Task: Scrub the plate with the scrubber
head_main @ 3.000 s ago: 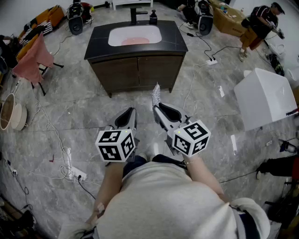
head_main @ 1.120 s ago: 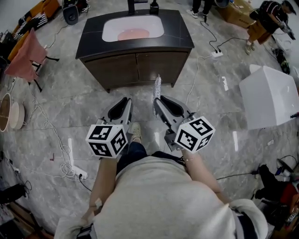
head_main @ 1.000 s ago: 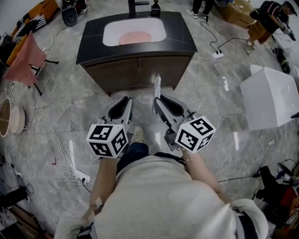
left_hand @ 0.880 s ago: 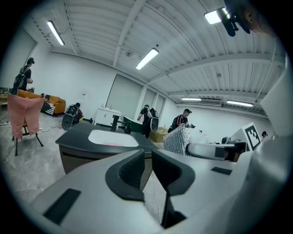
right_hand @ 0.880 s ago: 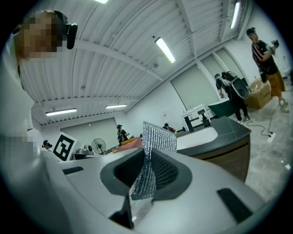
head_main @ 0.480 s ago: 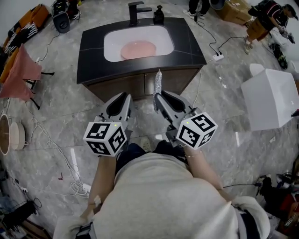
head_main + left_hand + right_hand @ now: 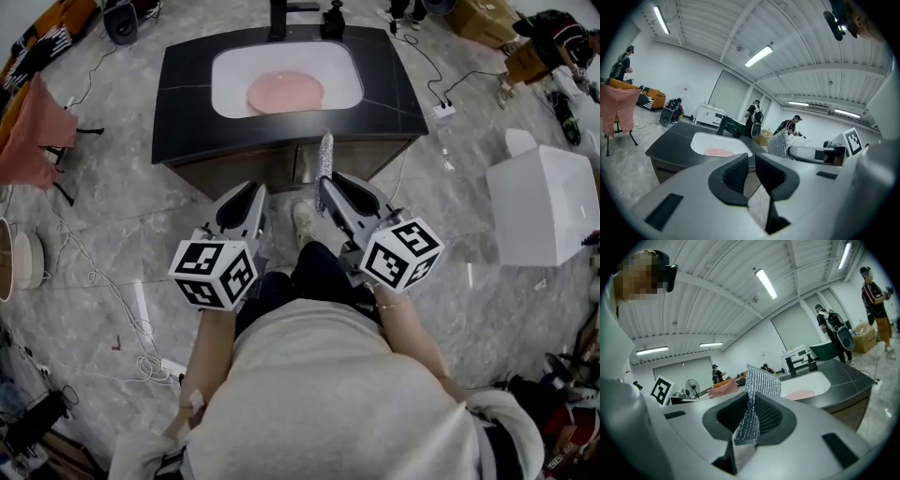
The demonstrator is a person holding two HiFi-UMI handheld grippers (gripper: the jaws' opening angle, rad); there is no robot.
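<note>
A pink plate [image 7: 285, 92] lies in the white sink basin [image 7: 230, 70] of a black-topped vanity, ahead of both grippers. My right gripper [image 7: 328, 183] is shut on a silver mesh scrubber [image 7: 325, 155], which sticks up from its jaws just short of the vanity's front edge. In the right gripper view the scrubber [image 7: 757, 394] stands clamped between the pads, with the plate [image 7: 802, 394] beyond. My left gripper [image 7: 246, 197] is level with it, to the left, jaws drawn together and holding nothing. The left gripper view shows the plate [image 7: 719, 152] far past its jaws.
A black faucet [image 7: 281, 9] and a soap bottle [image 7: 332, 17] stand at the back of the counter [image 7: 183, 103]. A white box [image 7: 544, 202] sits on the floor at the right. Cables [image 7: 94, 291] trail at the left near a pink cloth [image 7: 33, 131]. People stand at the room's far side.
The vanity and sink have come closer as the person walked towards them. Both grippers kept their pose, and the right one still holds the scrubber.
</note>
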